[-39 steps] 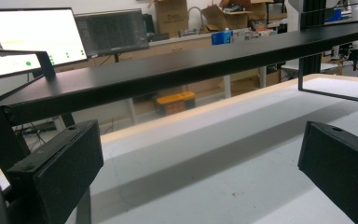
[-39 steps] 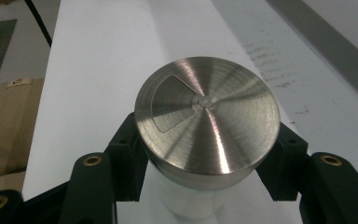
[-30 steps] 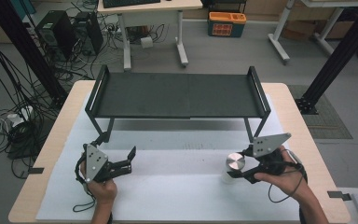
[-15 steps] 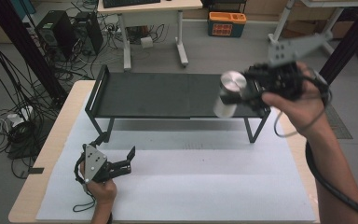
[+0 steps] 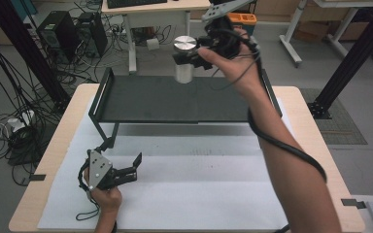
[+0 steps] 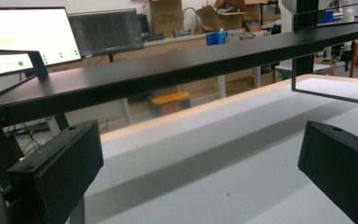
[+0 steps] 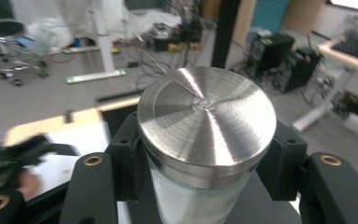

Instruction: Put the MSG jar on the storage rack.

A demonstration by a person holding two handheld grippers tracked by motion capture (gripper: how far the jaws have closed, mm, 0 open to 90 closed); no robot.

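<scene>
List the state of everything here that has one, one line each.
Jar: lidded, upright, held in the air above the rack's far edge.
Right gripper: shut on the jar.
Left gripper: open, holding nothing, low over the white mat.
Black rack: nothing on it.

Grey floor w/ cable tangles (image 5: 9, 131), PC towers (image 5: 60, 31), white desk (image 5: 145, 9) behind.

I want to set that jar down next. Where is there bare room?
The black metal shelf is bare from end rail to end rail. The white sheet is free in front of it, right of the left gripper. The right gripper holds the steel-lidded glass jar above the shelf's far edge.
</scene>
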